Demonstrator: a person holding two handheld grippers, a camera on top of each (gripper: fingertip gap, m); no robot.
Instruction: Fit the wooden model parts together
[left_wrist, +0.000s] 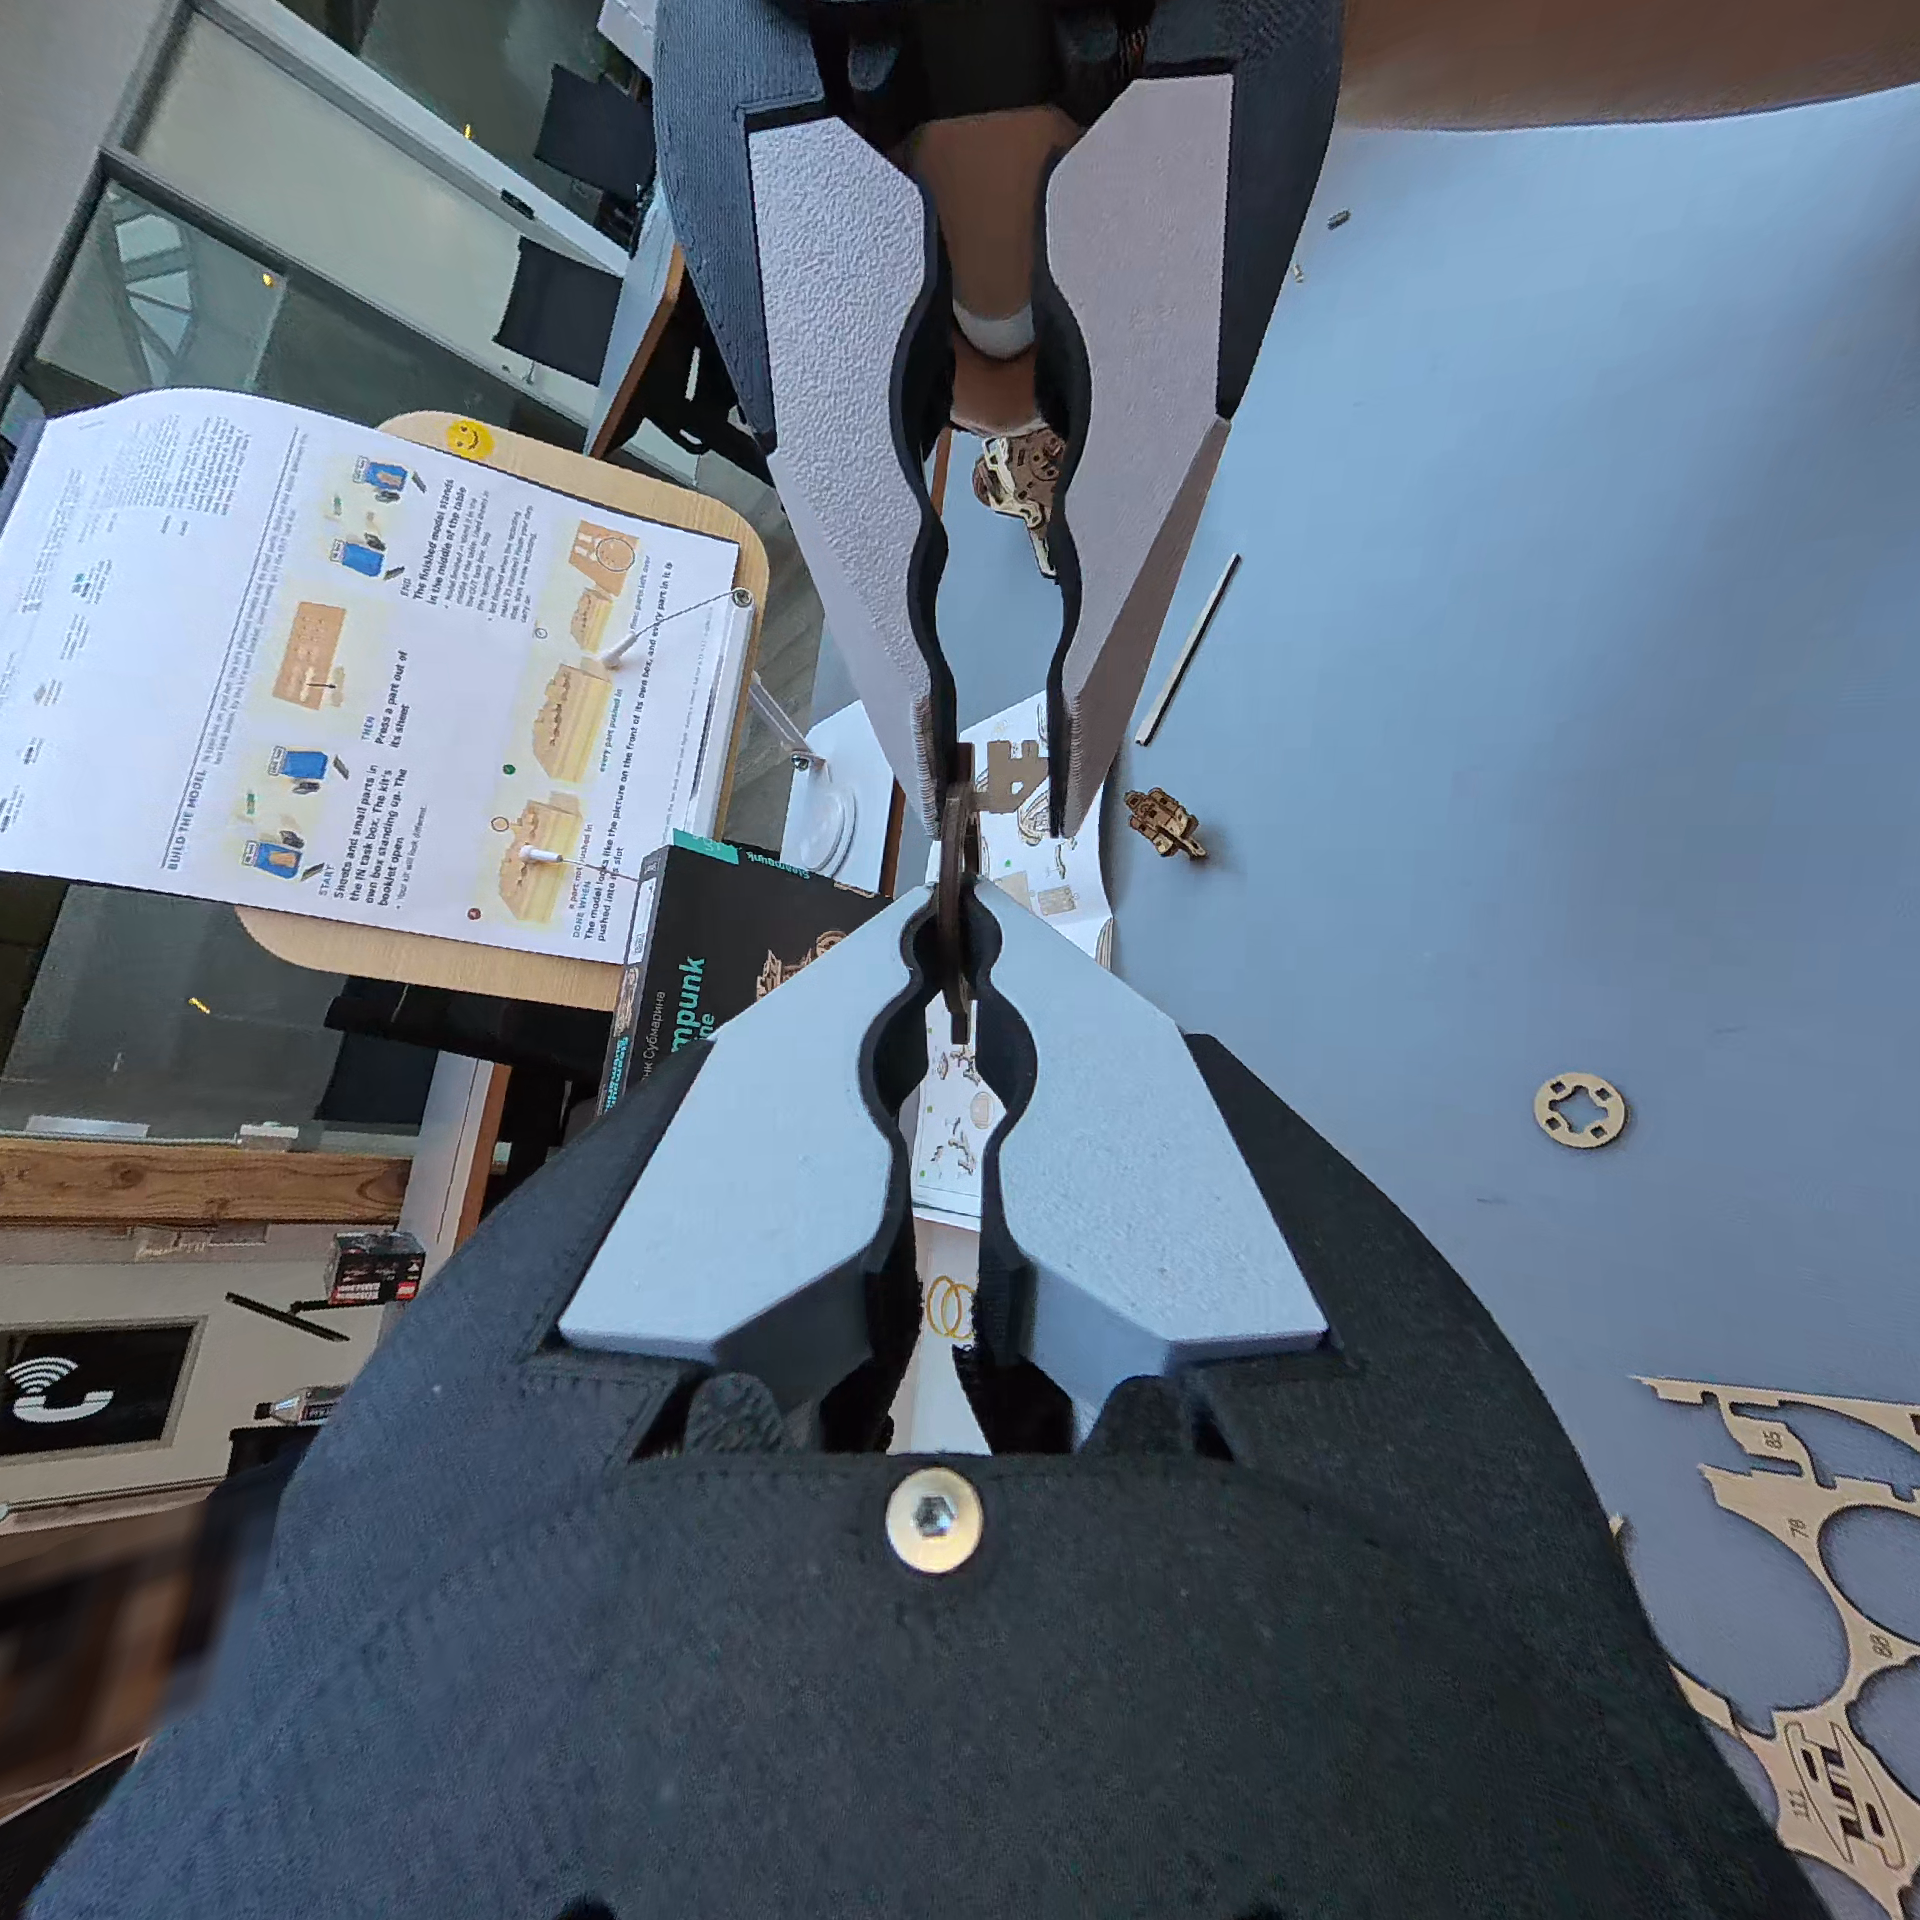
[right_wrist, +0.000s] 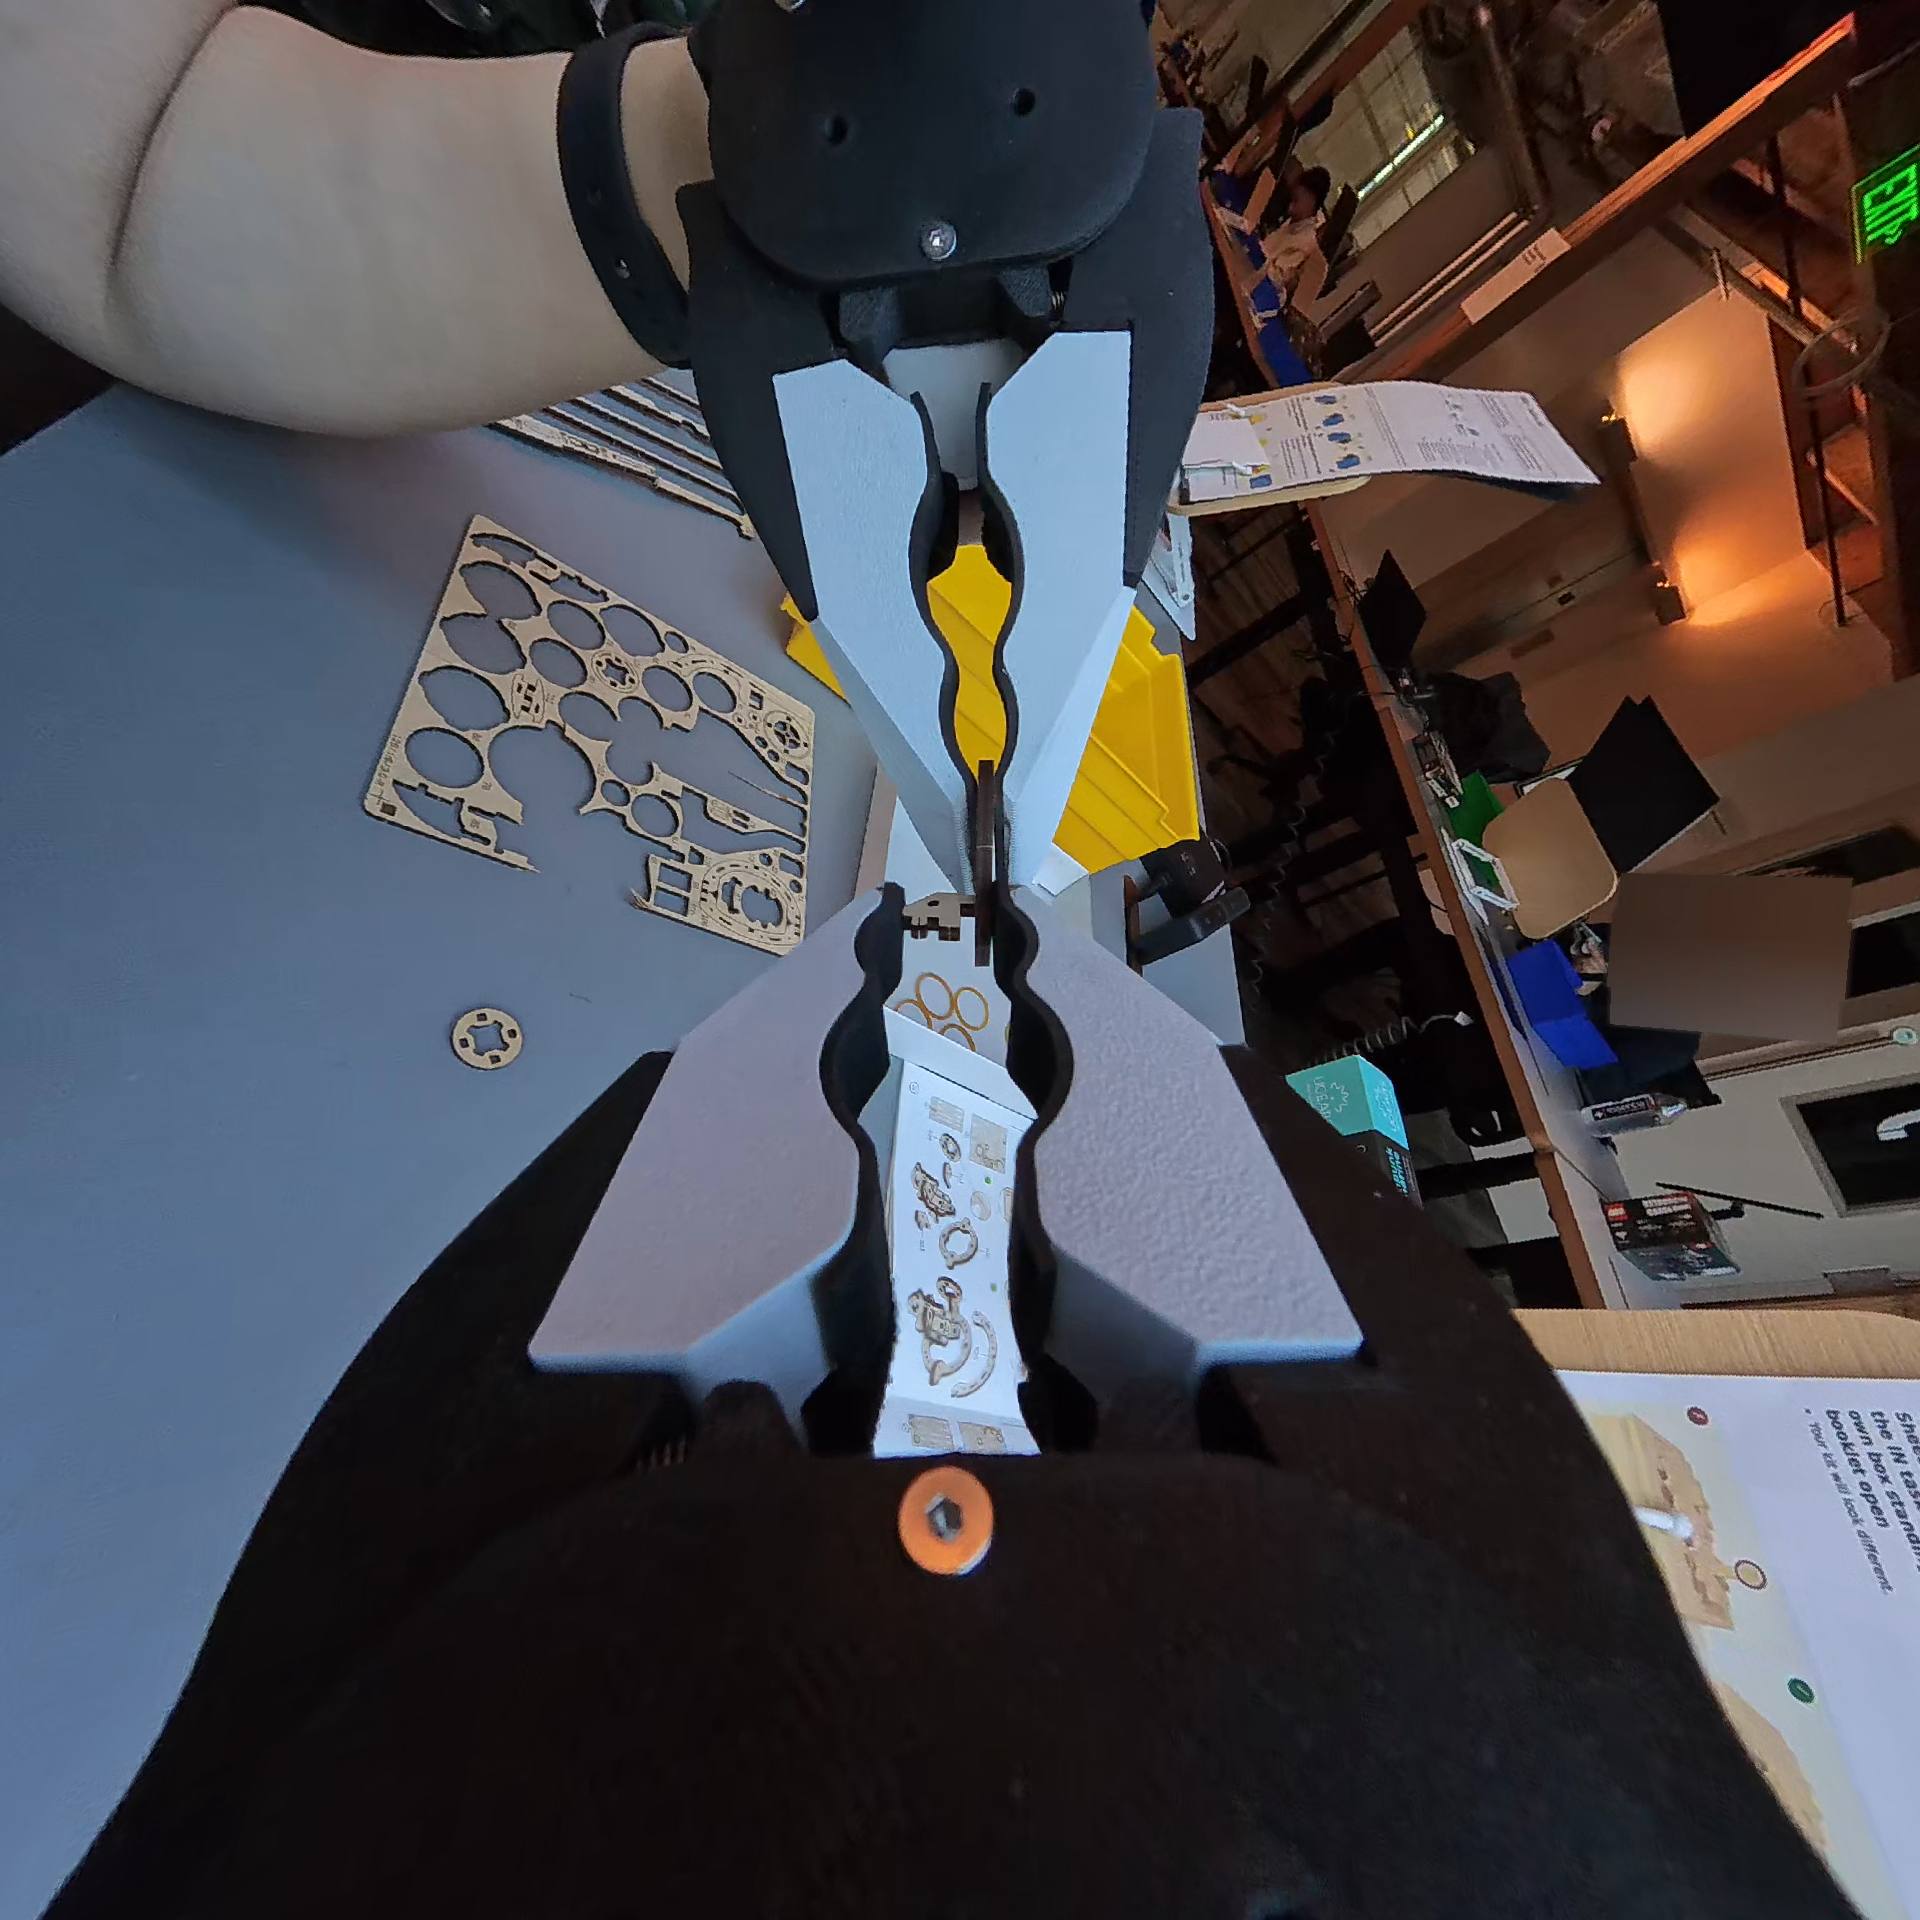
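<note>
A printed sheet (left_wrist: 353, 665) lies on a wooden board (left_wrist: 499, 956) at far left, a dark box (left_wrist: 717, 977) just beside it. Yellow bins (right_wrist: 1122, 748) sit beyond the grey counter (right_wrist: 208, 727).

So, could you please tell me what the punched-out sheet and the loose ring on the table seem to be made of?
The punched-out sheet looks like thin, pale, unfinished plywood; its cut edges are dark, probably laser-burnt. The loose ring matches it in matte tan and dark-edged cut-outs, so likely the same wood. The table looks like smooth grey-blue laminate, though that is uncertain.
</note>
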